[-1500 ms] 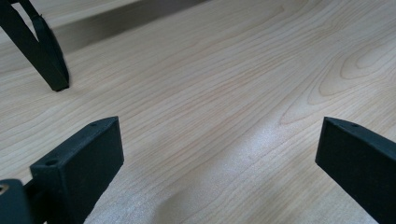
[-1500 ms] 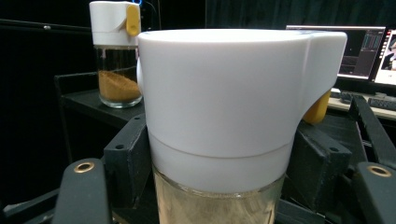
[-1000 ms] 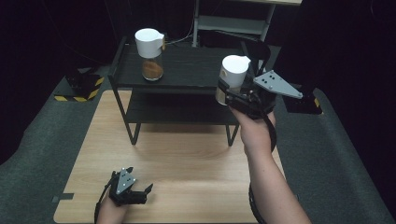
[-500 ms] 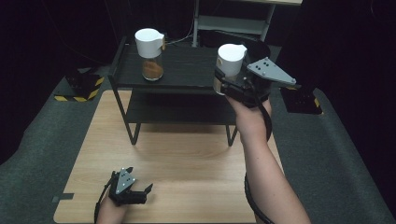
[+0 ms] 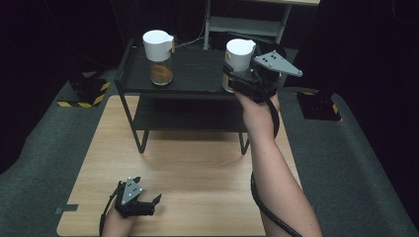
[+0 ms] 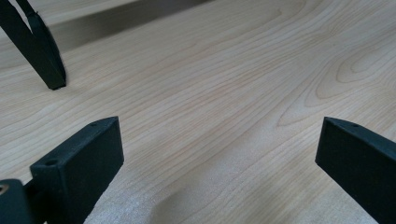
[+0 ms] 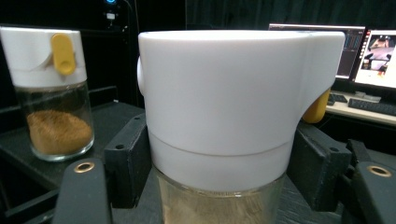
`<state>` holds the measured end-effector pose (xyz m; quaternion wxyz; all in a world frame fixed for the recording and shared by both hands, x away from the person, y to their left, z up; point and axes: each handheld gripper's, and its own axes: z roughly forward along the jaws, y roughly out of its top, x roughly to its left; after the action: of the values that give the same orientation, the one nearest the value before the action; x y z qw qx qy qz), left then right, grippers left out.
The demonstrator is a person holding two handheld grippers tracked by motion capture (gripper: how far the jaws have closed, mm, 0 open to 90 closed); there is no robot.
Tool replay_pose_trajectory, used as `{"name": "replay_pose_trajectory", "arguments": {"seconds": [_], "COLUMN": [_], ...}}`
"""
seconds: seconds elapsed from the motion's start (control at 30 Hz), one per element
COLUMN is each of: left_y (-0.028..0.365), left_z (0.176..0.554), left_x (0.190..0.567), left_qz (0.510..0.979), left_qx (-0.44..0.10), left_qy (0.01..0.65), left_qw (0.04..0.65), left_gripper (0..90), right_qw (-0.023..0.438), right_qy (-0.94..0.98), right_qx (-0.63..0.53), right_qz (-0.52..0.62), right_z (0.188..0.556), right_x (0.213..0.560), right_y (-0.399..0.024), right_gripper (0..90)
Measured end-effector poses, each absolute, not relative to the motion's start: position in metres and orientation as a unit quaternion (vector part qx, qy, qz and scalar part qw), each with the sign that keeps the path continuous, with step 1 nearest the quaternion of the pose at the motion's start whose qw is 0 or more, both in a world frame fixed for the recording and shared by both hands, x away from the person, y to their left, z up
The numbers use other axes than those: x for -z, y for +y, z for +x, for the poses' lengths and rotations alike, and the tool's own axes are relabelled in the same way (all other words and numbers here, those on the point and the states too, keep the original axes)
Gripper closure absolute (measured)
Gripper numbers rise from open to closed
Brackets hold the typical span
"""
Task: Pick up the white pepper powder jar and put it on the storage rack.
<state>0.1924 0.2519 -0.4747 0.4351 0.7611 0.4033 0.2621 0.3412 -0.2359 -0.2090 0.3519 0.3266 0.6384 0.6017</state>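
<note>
Right tongs [image 5: 236, 79] clamped on a white-lidded spice jar [image 5: 238, 61] at the right end of the black shelf rack [image 5: 197, 74]. Farther left on the same shelf, well apart, a second jar [image 5: 159, 57] with brown powder. Left tongs [image 5: 143, 205] spread wide, empty, low over the bare wooden tabletop [image 5: 197, 168], near a rack leg [image 6: 44, 60].

My right claw [image 5: 236, 74] grips a white-capped jar [image 5: 237, 63] at the black rack's [image 5: 197, 74] top shelf; another jar [image 5: 159, 58] stands further left. My left claw [image 5: 141, 206] rests open on the worktop [image 5: 197, 168].
</note>
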Motion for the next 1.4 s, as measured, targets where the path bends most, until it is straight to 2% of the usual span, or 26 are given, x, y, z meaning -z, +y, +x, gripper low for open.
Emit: {"name": "replay_pose_trajectory", "arguments": {"seconds": [0.43, 1.13, 1.27, 1.4], "left_y": [0.254, 0.254, 0.254, 0.254], "left_z": [0.193, 0.194, 0.194, 0.194], "left_x": [0.475, 0.475, 0.475, 0.474], "left_qz": [0.759, 0.761, 0.761, 0.761], "left_qx": [-0.257, -0.256, -0.255, -0.255], "left_qy": [0.405, 0.403, 0.404, 0.404], "left_qw": [0.440, 0.439, 0.439, 0.438], "left_gripper": [1.2, 1.2, 1.2, 1.2], "right_qw": [0.348, 0.344, 0.358, 0.350], "right_qy": [0.637, 0.634, 0.640, 0.636], "right_qx": [-0.599, -0.604, -0.592, -0.599], "right_qz": [0.339, 0.339, 0.336, 0.338], "right_z": [0.361, 0.361, 0.358, 0.358], "right_x": [0.208, 0.212, 0.210, 0.212], "right_y": [-0.226, -0.232, -0.229, -0.231], "right_gripper": [30.2, 29.4, 20.6, 14.6]}}
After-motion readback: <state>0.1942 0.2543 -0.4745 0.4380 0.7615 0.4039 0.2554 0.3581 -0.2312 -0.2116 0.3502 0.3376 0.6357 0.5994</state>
